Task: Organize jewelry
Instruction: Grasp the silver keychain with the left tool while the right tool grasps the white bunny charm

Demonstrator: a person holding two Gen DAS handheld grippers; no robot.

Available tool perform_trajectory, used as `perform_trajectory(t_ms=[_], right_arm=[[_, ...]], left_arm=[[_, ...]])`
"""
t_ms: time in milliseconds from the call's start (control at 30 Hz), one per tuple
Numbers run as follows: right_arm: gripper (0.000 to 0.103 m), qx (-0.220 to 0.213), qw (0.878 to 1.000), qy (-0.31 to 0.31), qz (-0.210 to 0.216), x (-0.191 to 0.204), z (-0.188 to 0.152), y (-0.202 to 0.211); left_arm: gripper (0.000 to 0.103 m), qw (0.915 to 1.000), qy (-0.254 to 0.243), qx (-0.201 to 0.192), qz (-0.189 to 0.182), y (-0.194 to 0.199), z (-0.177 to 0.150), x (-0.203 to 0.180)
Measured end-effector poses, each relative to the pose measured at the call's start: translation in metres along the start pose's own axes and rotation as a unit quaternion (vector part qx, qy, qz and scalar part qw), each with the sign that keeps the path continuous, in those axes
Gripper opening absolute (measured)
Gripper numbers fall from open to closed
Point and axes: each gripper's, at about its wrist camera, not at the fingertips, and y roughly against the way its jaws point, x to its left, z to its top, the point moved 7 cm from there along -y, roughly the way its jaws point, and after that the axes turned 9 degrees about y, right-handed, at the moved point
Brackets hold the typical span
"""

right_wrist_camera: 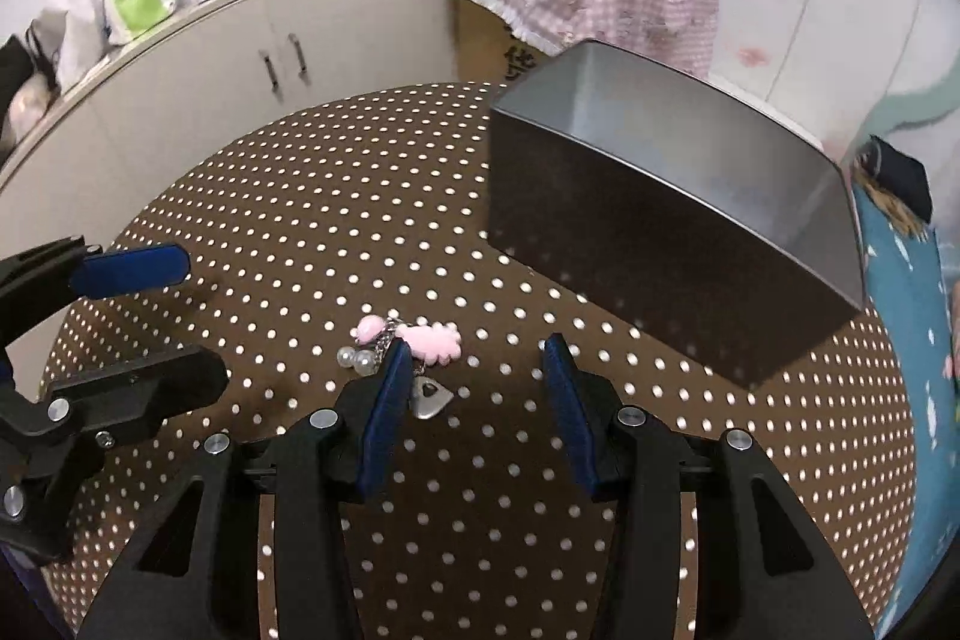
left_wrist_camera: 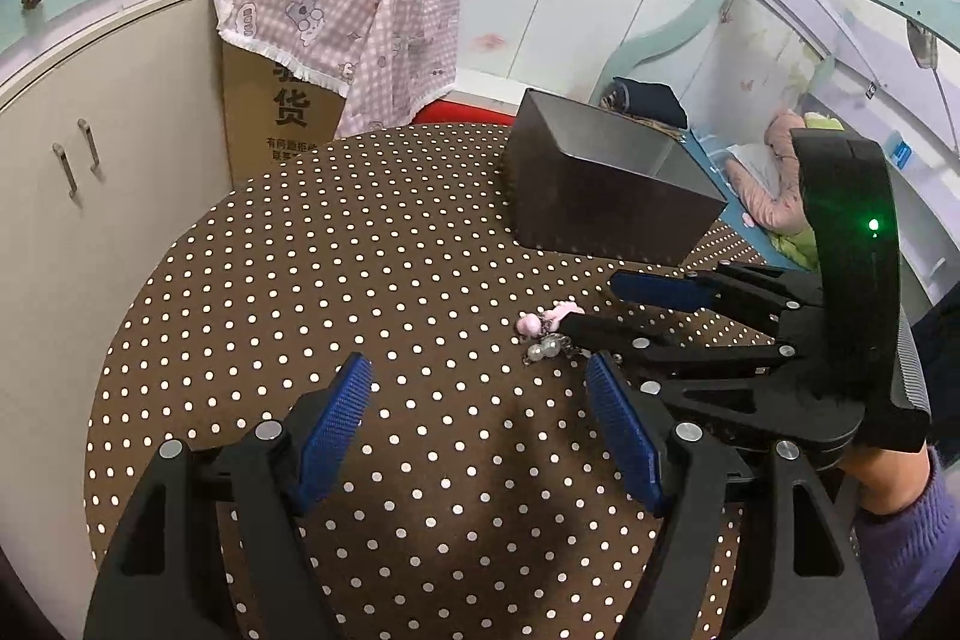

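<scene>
Where right gripper [right_wrist_camera: 477, 358] gapes: charm [right_wrist_camera: 414, 343] leftward

We look forward along each tool, low and close over the dotted tabletop [left_wrist_camera: 360, 280] — the left view faces the bed side, the right view the cabinets. Both share the grey box [left_wrist_camera: 600, 196] and the pink trinkets [right_wrist_camera: 420, 340].

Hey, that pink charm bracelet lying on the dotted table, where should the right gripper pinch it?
Grip the charm bracelet at the pink paw charm, its bulkiest part, coming from above with the right gripper moved left to straddle it. It lies flat on the tablecloth, so side approaches would likely just push it.
</scene>
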Motion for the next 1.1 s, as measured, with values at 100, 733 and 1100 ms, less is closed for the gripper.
perform_trajectory(t_ms=[100, 733, 1100], right_arm=[[0.046, 0.001, 1.000, 0.020, 0.006, 0.004, 0.004, -0.002], [0.017, -0.017, 0.997, 0.025, 0.065, 0.016, 0.012, 0.005], [0.017, -0.046, 0.996, -0.057, 0.057, -0.035, -0.023, 0.050]], left_arm=[[0.072, 1.0000, 0.000, 0.001, -0.002, 0.000, 0.002, 0.002], [0.072, 0.9998, 0.020, 0.003, -0.002, 0.003, 0.008, 0.021], [0.072, 0.9989, -0.044, 0.014, 0.002, -0.012, -0.003, -0.023]])
